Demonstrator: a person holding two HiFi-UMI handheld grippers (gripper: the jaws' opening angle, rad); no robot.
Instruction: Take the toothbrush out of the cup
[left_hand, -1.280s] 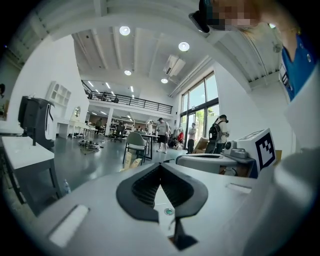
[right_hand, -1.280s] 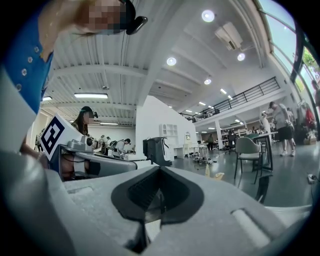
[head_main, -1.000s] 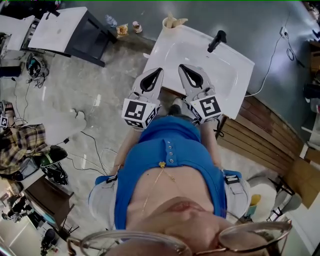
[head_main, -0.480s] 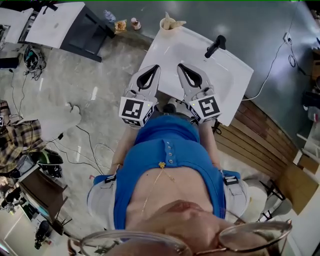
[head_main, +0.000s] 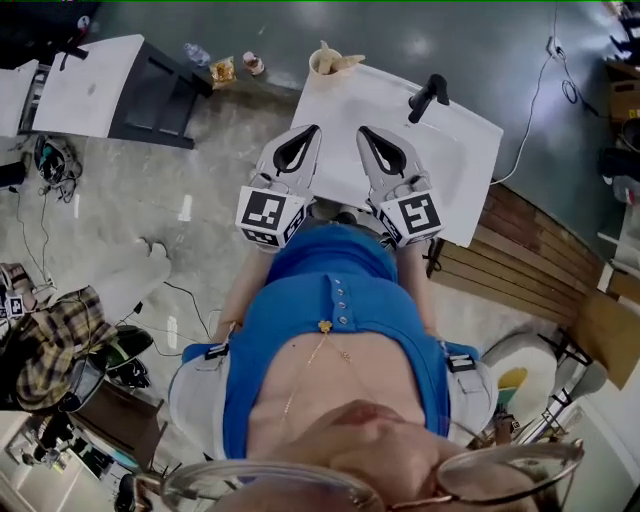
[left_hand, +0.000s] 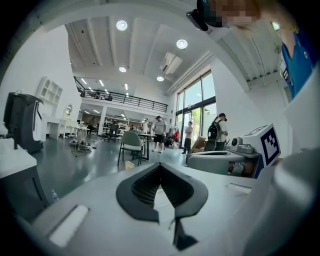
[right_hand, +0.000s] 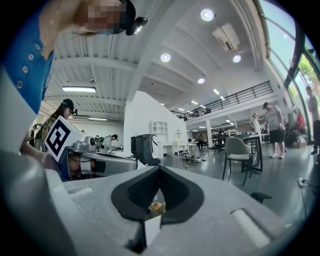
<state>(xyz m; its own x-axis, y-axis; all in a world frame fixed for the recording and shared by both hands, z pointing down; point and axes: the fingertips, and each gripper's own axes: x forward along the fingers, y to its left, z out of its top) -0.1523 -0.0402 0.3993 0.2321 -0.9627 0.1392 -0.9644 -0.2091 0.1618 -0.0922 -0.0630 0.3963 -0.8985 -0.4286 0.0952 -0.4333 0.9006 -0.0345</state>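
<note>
The left hand-held gripper and right hand-held gripper have advanced side by side over the white tabletop, both with jaws pressed together and empty. They are now nearer the cup at its far left corner, where the toothbrush sits untouched, so the reach is under way. There are two hand-held grippers, one cup and one black tap; the cup's pale contents are too small to count

Nothing readable anywhere tbh, no words, brands or numbers, only black-and-white square code patterns on the left cube of the left gripper and the right cube of the right gripper.
</note>
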